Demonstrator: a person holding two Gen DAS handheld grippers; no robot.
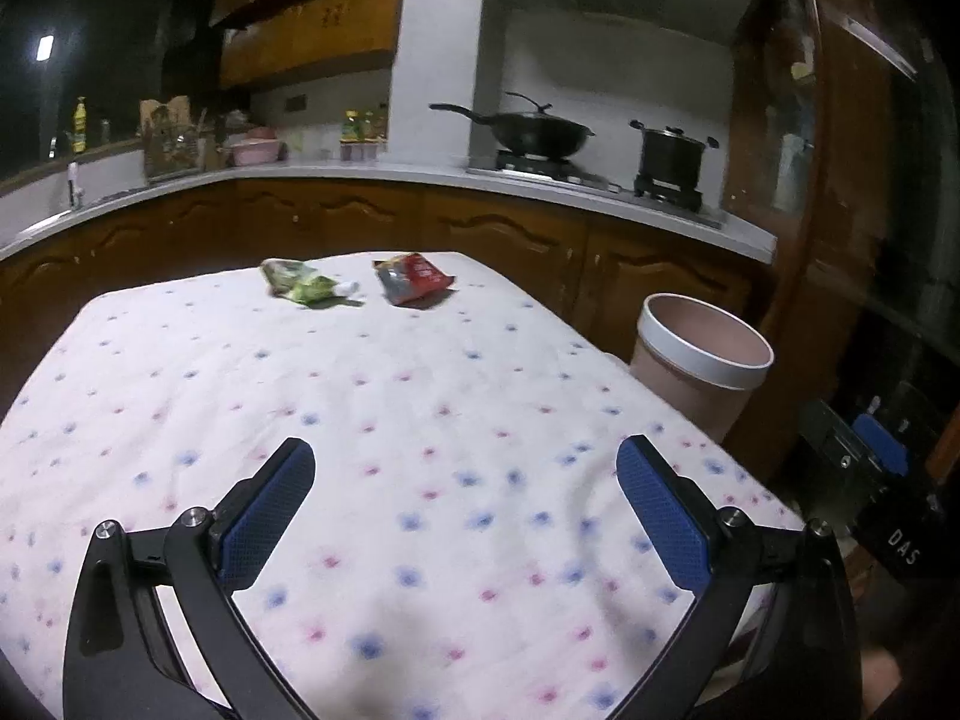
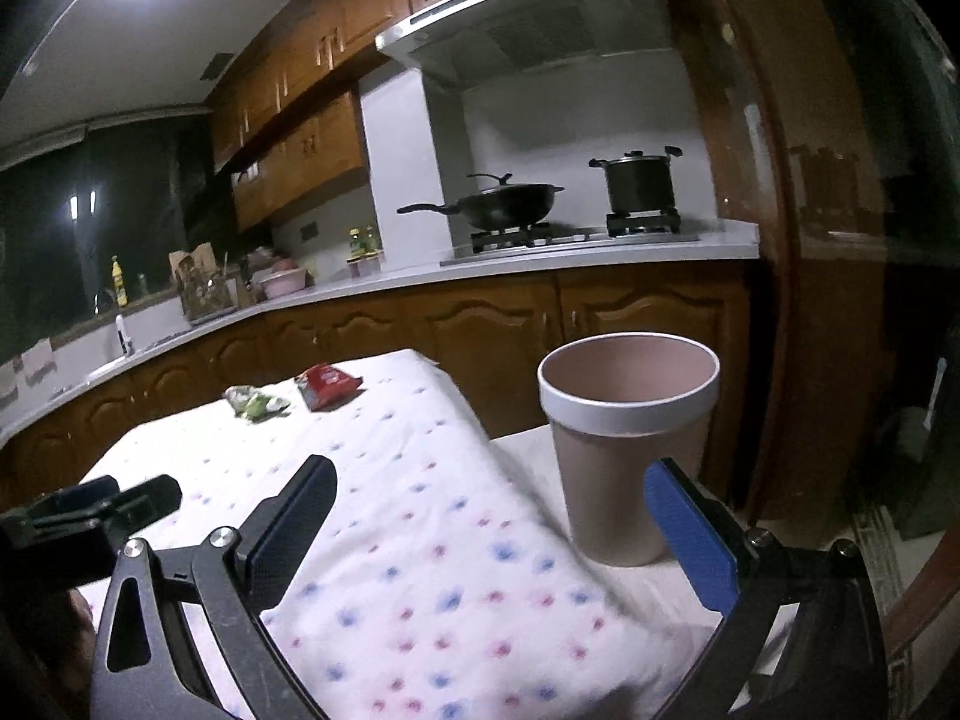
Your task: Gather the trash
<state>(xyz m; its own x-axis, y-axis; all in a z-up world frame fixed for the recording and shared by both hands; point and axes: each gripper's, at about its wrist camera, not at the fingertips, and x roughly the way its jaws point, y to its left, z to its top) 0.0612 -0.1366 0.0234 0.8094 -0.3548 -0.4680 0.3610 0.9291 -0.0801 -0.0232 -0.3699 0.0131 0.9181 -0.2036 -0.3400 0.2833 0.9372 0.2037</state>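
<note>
floral tablecloth (image 1: 360, 420), wrappers, kitchen counter (image 1: 420, 177)

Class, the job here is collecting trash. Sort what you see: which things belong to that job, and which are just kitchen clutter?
Belongs to the job:
crumpled green snack wrapper
crumpled red snack wrapper
pink round bin with white rim

Just lying about:
black lidded wok
black lidded stockpot
yellow-capped bottle by the sink

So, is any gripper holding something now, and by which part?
Nothing is held. The left gripper and the right gripper are both open and empty. The green wrapper and red wrapper lie untouched on the table.
</note>
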